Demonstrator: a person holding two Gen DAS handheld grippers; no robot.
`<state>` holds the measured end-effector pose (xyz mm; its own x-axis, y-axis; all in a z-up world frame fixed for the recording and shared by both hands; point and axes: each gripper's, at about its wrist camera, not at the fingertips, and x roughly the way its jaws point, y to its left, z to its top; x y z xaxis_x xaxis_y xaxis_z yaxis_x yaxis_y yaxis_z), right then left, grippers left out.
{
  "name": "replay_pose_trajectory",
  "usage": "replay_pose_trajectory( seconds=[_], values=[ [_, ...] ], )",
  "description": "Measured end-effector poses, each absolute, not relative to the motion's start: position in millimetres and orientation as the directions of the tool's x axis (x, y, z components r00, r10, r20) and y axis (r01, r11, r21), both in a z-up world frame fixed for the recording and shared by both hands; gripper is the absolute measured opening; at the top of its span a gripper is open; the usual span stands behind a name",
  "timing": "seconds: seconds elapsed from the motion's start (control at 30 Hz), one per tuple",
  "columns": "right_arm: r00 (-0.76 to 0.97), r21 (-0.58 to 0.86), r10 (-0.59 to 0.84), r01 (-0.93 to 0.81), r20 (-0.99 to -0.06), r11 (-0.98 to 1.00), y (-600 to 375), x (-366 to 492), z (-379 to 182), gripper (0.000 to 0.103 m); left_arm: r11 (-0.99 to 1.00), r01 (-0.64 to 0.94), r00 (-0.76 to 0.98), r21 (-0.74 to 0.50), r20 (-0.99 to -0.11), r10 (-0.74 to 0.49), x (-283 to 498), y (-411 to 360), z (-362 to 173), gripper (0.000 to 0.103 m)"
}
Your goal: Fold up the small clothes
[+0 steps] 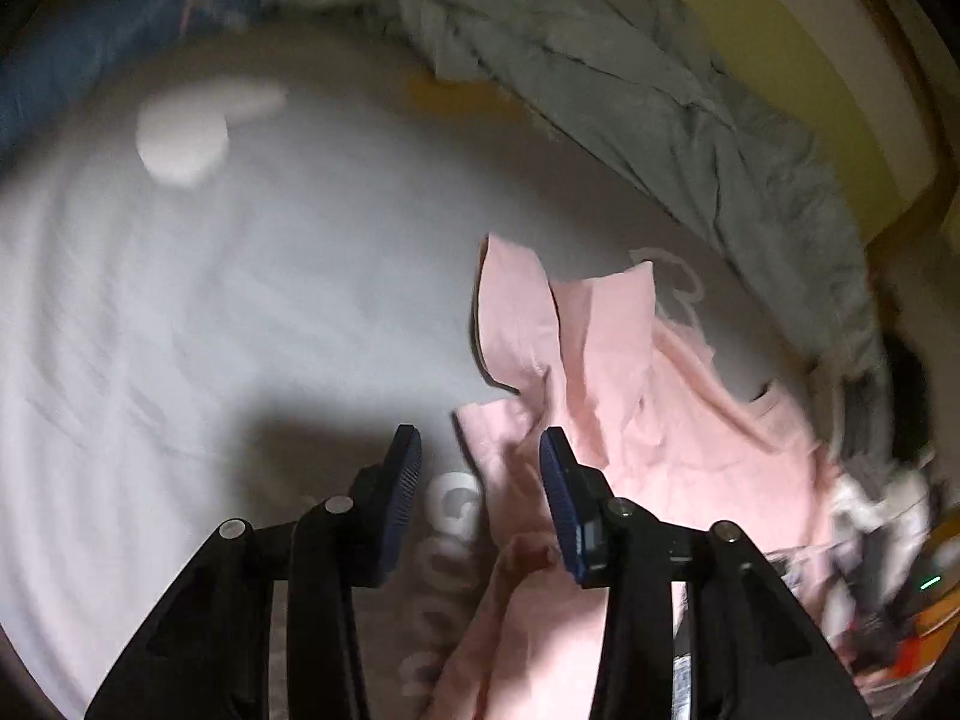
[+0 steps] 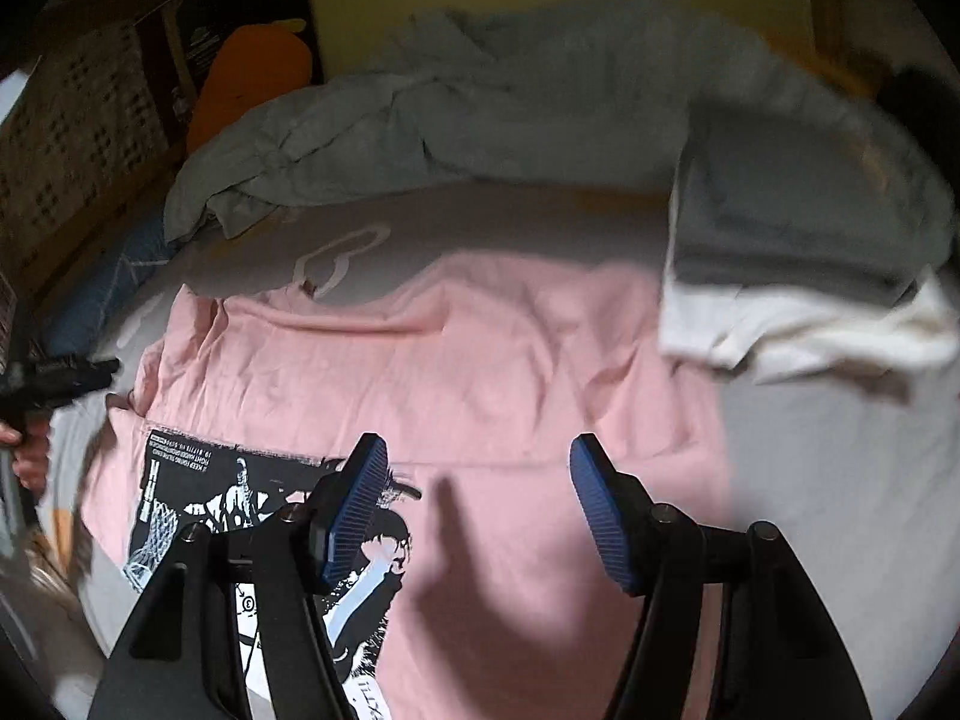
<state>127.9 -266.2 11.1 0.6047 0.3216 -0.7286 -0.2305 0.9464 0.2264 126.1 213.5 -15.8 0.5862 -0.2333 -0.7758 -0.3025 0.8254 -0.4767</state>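
Bed sheet (image 1: 150, 312), pale grey with white lettering, fills the space under and ahead of both tools. A grey-green blanket (image 2: 480, 120) lies bunched along the far edge of the bed, well beyond the right tool (image 2: 477, 504), and runs up the right side ahead of the left tool (image 1: 480, 462). The pink shirt (image 2: 456, 360) is spread on the sheet directly below and ahead of the right tool, with its black-and-white print (image 2: 198, 504) under that tool's left finger; one sleeve is turned up just ahead of the left tool, whose right finger hangs over the shirt's edge. Ahead and to the right of the right tool, a folded grey cloth (image 2: 792, 228) rests on a white cloth (image 2: 798, 330), both just beside the shirt's far corner. An orange cushion (image 2: 252, 78) stands far ahead to the left, behind the blanket. A white oval patch (image 1: 180, 132) shows on the sheet far ahead and left of the left tool.

Both tools are spread apart with nothing between the pads, the right wider than the left, and neither touches cloth. A hand (image 2: 27, 450) grips the left tool's handle at the left edge of the right wrist view.
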Motion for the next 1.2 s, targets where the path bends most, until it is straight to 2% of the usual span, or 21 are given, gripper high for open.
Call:
replay_pose_trajectory(
  seconds=[0.07, 0.1, 0.2, 0.37, 0.5, 0.6, 0.77, 0.83, 0.93, 1.0, 1.1, 1.2],
  values=[
    [0.545, 0.279, 0.372, -0.248, -0.751, 0.928, -264.5, 130.9, -4.8, 0.065, 0.779, -0.34, 0.572, -0.526, -0.774, -0.273, 129.7, 219.3, -29.6, 0.038],
    [0.53, 0.285, 0.382, -0.258, -0.757, 0.923, -263.3, 131.2, -9.2, 0.065, 0.764, -0.348, 0.571, -0.544, -0.769, -0.287, 130.9, 221.0, -33.5, 0.031],
    [0.524, 0.269, 0.375, -0.269, -0.765, 0.925, -260.6, 128.7, -17.0, 0.065, 0.76, -0.338, 0.582, -0.556, -0.757, -0.295, 131.7, 217.5, -34.6, 0.002],
    [0.512, 0.27, 0.369, -0.259, -0.776, 0.927, -262.7, 126.5, -24.4, 0.064, 0.809, -0.405, 0.669, -0.426, -0.741, -0.055, 99.6, 215.1, -6.0, 0.002],
    [0.513, 0.256, 0.359, -0.263, -0.779, 0.93, -263.7, 122.8, -23.2, 0.064, 0.812, -0.472, 0.624, -0.345, -0.781, 0.031, 70.4, 213.9, -18.0, 0.003],
    [0.517, 0.229, 0.339, -0.266, -0.786, 0.936, -262.0, 118.4, -24.3, 0.064, 0.8, -0.479, 0.598, -0.361, -0.801, -0.003, 60.8, 214.5, -37.6, 0.004],
    [0.529, 0.173, 0.299, -0.276, -0.794, 0.946, -253.3, 114.1, -25.9, 0.064, 0.804, -0.438, 0.658, -0.401, -0.753, -0.017, 66.3, 222.7, -12.3, 0.015],
    [0.533, 0.163, 0.292, -0.276, -0.794, 0.947, -252.2, 113.6, -26.8, 0.064, 0.851, -0.325, 0.677, -0.412, -0.73, -0.095, 96.2, 229.5, 3.1, 0.028],
    [0.535, 0.15, 0.283, -0.279, -0.796, 0.949, -251.5, 114.9, -29.4, 0.064, 0.898, -0.265, 0.673, -0.351, -0.734, -0.088, 138.3, 237.8, 18.4, 0.03],
    [0.542, 0.128, 0.27, -0.285, -0.796, 0.95, -248.6, 115.0, -30.9, 0.065, 0.875, -0.243, 0.653, -0.418, -0.738, -0.171, 163.3, 243.8, 11.7, 0.03],
    [0.557, 0.093, 0.255, -0.303, -0.79, 0.948, -245.5, 111.8, -32.4, 0.064, 0.852, -0.272, 0.594, -0.447, -0.774, -0.217, 186.3, 240.7, -11.5, 0.03],
    [0.556, 0.092, 0.253, -0.302, -0.792, 0.949, -245.4, 111.9, -31.8, 0.065, 0.883, -0.28, 0.533, -0.376, -0.826, -0.182, 192.1, 229.8, -30.7, 0.03]
  ],
)
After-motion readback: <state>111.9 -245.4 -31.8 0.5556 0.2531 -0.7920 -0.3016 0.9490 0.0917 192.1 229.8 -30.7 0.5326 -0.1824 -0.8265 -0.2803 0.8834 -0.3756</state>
